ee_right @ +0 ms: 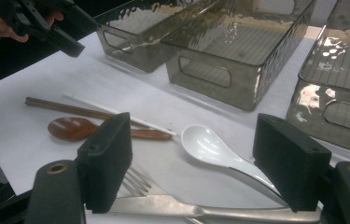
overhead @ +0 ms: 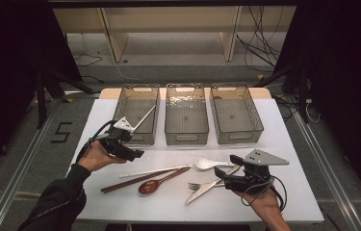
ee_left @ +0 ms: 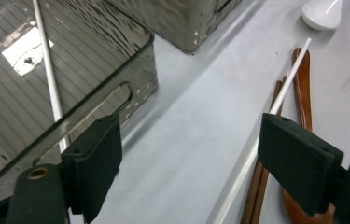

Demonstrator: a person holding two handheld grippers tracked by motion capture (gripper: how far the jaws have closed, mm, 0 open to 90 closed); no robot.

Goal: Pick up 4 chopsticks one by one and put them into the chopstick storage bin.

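Three clear bins stand in a row on the bench (overhead: 168,202): left bin (overhead: 137,115) holds one white chopstick (overhead: 144,118); middle bin (overhead: 186,114) and right bin (overhead: 236,114) hold nothing. Before them lie one white chopstick (overhead: 154,170), two brown chopsticks (overhead: 130,182), one wooden spoon (overhead: 156,183), one white spoon (overhead: 207,163), one fork (overhead: 199,186) and one knife (overhead: 204,189). Left tongs (ee_left: 189,158) and right tongs (ee_right: 193,163) are both released, gripping nothing.

High view: fixed above your side, facing forward and down on the table (overhead: 120,202) | Left gripper view: close, looking along your jaws at the left bin (ee_left: 70,70) | Right gripper view: low, close, facing the bins | Shared: white spoon (ee_right: 210,144), wooden spoon (ee_left: 303,84).
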